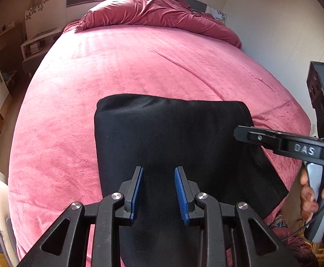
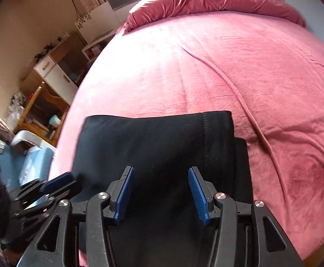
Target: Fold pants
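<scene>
Right now both claws hang released: the left claw and right claw each gape above the folded black pants, which lie ahead on the pink bed.

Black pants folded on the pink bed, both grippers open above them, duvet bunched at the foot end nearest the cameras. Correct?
One error: the rumpled duvet is bunched at the far end of the bed, by the headboard, as the left wrist view shows. The rest holds: black pants folded, left gripper and right gripper open above them.
</scene>
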The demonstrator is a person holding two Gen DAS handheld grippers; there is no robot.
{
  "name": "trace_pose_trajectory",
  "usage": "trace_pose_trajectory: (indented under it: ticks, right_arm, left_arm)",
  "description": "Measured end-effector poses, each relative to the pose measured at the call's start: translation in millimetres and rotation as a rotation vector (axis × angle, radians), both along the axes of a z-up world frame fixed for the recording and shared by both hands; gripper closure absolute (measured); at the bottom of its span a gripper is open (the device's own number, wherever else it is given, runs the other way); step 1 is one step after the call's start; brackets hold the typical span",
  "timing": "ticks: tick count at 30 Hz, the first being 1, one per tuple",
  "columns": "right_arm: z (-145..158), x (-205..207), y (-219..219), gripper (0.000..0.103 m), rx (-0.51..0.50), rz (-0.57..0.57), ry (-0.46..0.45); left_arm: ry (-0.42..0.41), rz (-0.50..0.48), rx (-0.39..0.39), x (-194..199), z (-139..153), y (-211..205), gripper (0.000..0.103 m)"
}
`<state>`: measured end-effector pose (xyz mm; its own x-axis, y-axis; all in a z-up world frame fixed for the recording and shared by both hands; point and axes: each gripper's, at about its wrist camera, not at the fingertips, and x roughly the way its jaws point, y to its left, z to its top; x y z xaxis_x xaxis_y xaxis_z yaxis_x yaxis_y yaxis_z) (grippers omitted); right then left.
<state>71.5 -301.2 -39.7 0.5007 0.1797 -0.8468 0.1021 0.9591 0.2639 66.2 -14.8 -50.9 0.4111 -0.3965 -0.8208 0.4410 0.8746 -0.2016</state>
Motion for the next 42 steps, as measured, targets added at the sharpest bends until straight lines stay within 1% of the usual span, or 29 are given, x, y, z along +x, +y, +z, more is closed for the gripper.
trace_pose_trajectory:
  ticks: [4, 8, 16, 21, 22, 23, 24, 25, 26, 27, 28, 29, 30, 31, 32, 34, 37, 39, 42]
  right_arm:
    - [-12, 8, -10, 0.051, 0.010, -0.004, 0.028]
    - [-21, 12, -8, 0.051, -0.013, 0.003, 0.036]
    - [-38, 13, -11, 0.052, -0.013, -0.007, 0.007]
    - [-44, 11, -11, 0.053, -0.015, 0.010, -0.029]
    - [-43, 9, -11, 0.053, -0.009, 0.010, -0.034]
    - [-41, 7, -13, 0.053, 0.002, 0.010, -0.036]
    - [-39, 7, -15, 0.053, 0.009, 0.014, -0.037]
    - [-35, 6, -17, 0.053, 0.020, 0.018, -0.042]
    - [-29, 2, -20, 0.052, 0.039, 0.018, -0.050]
    - [-24, -2, -23, 0.051, 0.053, 0.015, -0.058]
    - [-20, -6, -27, 0.048, 0.053, 0.006, -0.065]
    - [-15, -12, -33, 0.038, 0.047, -0.010, -0.072]
    - [-11, -17, -40, 0.030, 0.048, -0.025, -0.079]
    - [-9, -21, -46, 0.025, 0.058, -0.032, -0.079]
    - [-10, -25, -53, 0.023, 0.077, -0.030, -0.067]
    - [-17, -30, -62, 0.023, 0.088, -0.036, -0.029]
    - [-34, -36, -73, 0.023, 0.088, -0.058, 0.040]
    - [-45, -39, -78, 0.023, 0.126, -0.056, 0.072]
    - [-58, -42, -88, 0.017, 0.202, -0.084, 0.085]
  left_arm:
    - [0.009, -0.002, 0.007, 3, -4, -2, 0.074]
    - [0.012, -0.006, 0.022, 5, -9, -5, 0.074]
    - [0.046, 0.006, 0.023, 15, -24, -13, 0.074]
    - [0.068, 0.017, 0.003, 20, -34, -13, 0.073]
    - [0.071, 0.016, -0.008, 21, -34, -12, 0.073]
    - [0.079, 0.016, -0.036, 23, -32, -9, 0.073]
    - [0.084, 0.021, -0.079, 23, -29, -3, 0.072]
    - [0.091, 0.033, -0.137, 24, -25, 6, 0.067]
    - [0.099, 0.055, -0.182, 26, -23, 16, 0.060]
    - [0.106, 0.081, -0.208, 29, -22, 25, 0.055]
    - [0.112, 0.107, -0.236, 32, -22, 36, 0.047]
    - [0.122, 0.130, -0.262, 35, -23, 47, 0.039]
    - [0.131, 0.152, -0.273, 38, -25, 55, 0.035]
    - [0.144, 0.169, -0.281, 41, -29, 63, 0.029]
    - [0.169, 0.170, -0.296, 44, -33, 69, 0.025]
    - [0.224, 0.158, -0.325, 48, -44, 74, 0.022]
    - [0.257, 0.158, -0.320, 50, -55, 75, 0.022]
    - [0.277, 0.150, -0.331, 47, -60, 72, 0.022]
    - [0.292, 0.121, -0.341, 45, -64, 63, 0.022]
